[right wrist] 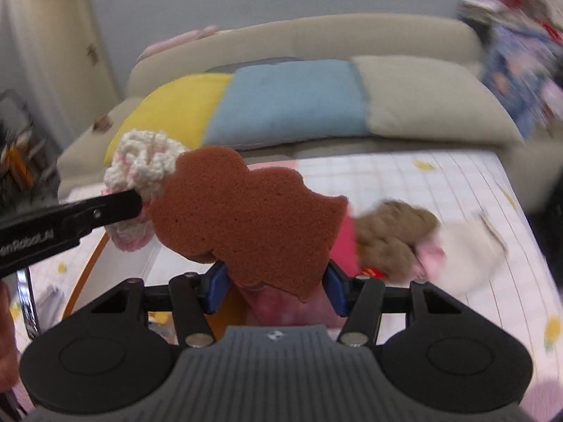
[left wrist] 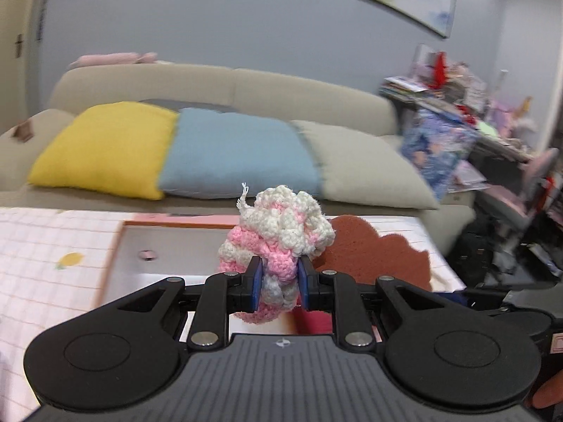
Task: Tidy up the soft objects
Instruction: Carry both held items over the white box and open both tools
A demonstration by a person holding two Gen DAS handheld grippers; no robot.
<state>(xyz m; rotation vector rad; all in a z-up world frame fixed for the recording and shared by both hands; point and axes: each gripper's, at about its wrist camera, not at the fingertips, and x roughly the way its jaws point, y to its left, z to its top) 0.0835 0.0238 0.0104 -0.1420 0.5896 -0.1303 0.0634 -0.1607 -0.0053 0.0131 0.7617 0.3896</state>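
My left gripper (left wrist: 280, 283) is shut on a pink and white crocheted piece (left wrist: 281, 232) and holds it above a shallow white tray (left wrist: 116, 242) with an orange rim. The crocheted piece also shows in the right wrist view (right wrist: 144, 161), at the left. My right gripper (right wrist: 274, 292) is shut on a flat brown sponge (right wrist: 253, 221) with a wavy outline and holds it up over the table. The sponge shows in the left wrist view (left wrist: 380, 249), just right of the crocheted piece.
A checked tablecloth (right wrist: 457, 183) covers the table. A brown knitted item (right wrist: 394, 235), something pink and a white soft item (right wrist: 468, 256) lie to the right. Behind the table stands a beige sofa (left wrist: 211, 84) with yellow, blue and grey cushions. Cluttered shelves (left wrist: 457, 112) stand at the right.
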